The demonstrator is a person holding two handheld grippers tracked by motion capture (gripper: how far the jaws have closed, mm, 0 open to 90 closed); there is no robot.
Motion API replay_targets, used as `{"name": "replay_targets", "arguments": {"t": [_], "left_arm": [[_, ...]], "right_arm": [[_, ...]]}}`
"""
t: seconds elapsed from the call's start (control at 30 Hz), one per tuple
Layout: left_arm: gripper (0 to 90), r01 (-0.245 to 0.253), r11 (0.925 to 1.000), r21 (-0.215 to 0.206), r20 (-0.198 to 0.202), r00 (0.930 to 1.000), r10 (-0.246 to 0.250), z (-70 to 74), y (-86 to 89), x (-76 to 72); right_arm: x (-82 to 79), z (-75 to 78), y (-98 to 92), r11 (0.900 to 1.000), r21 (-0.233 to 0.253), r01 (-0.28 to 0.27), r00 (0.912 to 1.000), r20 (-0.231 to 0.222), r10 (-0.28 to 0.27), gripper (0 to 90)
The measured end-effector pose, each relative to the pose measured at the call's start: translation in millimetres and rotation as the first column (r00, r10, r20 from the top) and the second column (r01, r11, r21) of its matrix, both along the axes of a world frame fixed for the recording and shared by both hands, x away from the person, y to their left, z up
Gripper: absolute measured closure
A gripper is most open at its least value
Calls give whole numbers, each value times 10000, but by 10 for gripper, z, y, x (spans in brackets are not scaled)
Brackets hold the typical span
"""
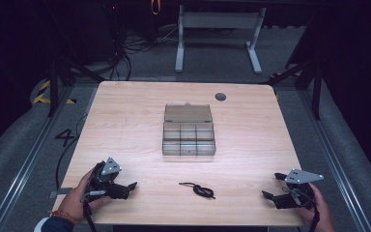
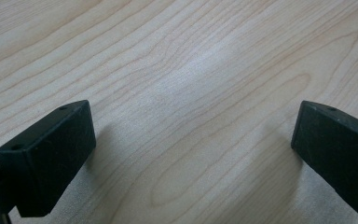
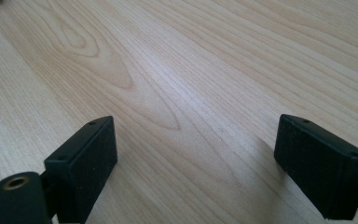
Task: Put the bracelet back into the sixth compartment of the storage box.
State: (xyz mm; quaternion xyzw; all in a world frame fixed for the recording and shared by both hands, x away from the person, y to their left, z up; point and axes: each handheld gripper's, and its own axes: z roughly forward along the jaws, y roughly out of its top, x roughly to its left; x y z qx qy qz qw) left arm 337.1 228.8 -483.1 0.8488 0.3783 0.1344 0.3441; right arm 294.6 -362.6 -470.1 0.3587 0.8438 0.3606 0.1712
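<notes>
Just now both tongs rest low at the near edge of the surface [image 1: 140, 101], each with jaws wide apart and nothing between them. A small black cord [image 1: 198, 189], knotted or coiled, lies between them near that edge, its long axis running roughly left to right. It sits nearer the left tongs [image 1: 128, 188] than the right tongs [image 1: 269, 195], so the left hand looks better placed to reach it. A clear box [image 1: 189, 129] with compartments stands farther back, lid open, well apart from the cord.
</notes>
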Motion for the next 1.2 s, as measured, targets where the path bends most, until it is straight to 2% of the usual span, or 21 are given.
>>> {"name": "replay_targets", "arguments": {"t": [0.53,0.67,0.77,0.83,1.0,1.17,1.2], "left_arm": [[3,-168,9999,18,79,9998,168,0,-3,-15],[3,-176,9998,16,47,9998,176,1,-2,-16],[3,-159,9999,53,63,9999,158,3,1,-18],[3,-158,9999,54,64,9999,158,3,1,-17],[3,-191,9998,59,63,9998,191,3,1,-22],[3,-195,9998,54,64,9998,194,3,1,-21],[3,-194,9998,55,62,9998,194,3,1,-21]], "right_arm": [[20,9,21,9999,-103,44,10000,-87,-45,118],[15,29,15,9996,-275,-62,9997,-258,55,118],[8,71,33,9975,-641,-296,9977,-629,256,123],[-6,104,61,9948,-937,-390,9958,-859,310,133],[11,153,150,9875,-1532,-367,9951,-961,221,147],[99,193,206,9783,-1839,-955,9888,-1307,719,172],[110,212,244,9702,-1883,-1525,9821,-1385,1275,175]]}}
